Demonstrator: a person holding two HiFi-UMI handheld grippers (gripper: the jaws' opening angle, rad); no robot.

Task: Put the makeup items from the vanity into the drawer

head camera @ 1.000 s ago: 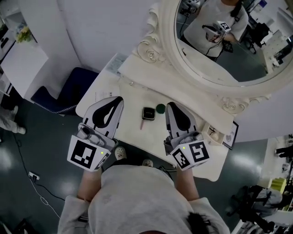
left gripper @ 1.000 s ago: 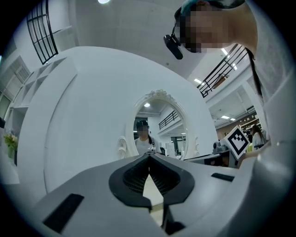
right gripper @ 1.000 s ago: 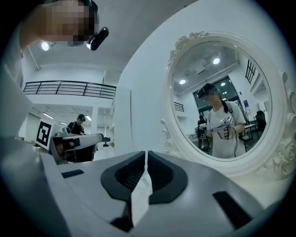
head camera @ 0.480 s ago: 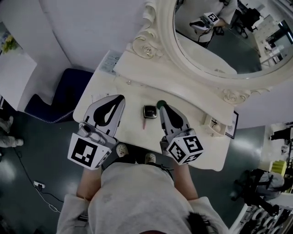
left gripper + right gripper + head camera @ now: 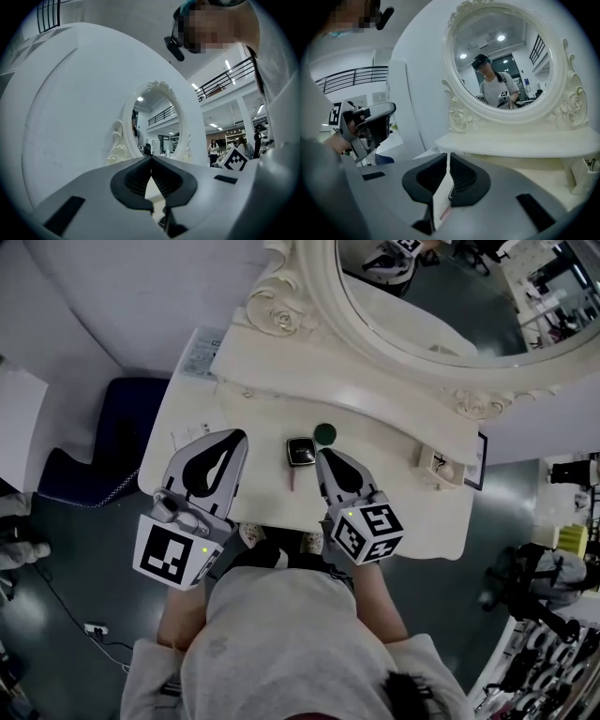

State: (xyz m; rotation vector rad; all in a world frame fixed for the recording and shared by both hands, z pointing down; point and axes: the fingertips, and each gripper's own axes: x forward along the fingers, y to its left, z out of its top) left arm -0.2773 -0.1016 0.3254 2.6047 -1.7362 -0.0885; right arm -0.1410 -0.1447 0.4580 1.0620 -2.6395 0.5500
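On the cream vanity top [image 5: 394,460] lie a black square compact [image 5: 300,451], a round dark green item [image 5: 324,434] and a thin pink stick [image 5: 292,482]. My right gripper [image 5: 322,456] is shut and empty, its tip just right of the compact and below the green item. In the right gripper view its jaws [image 5: 448,154] meet, and the compact's edge [image 5: 450,193] and the pink stick [image 5: 445,213] show through the gap below. My left gripper [image 5: 240,435] hovers over the left part of the vanity top, left of the compact, shut and empty [image 5: 151,158].
A big oval mirror [image 5: 450,296] in an ornate white frame stands on a raised shelf at the back. A small holder [image 5: 439,468] and a dark framed card [image 5: 481,463] sit at the right end, papers [image 5: 202,354] at the left. A dark blue seat [image 5: 103,442] stands left of the vanity.
Both grippers have come down toward the vanity top. The right one has also swung left, so its tip now sits beside the compact. Both stay shut.
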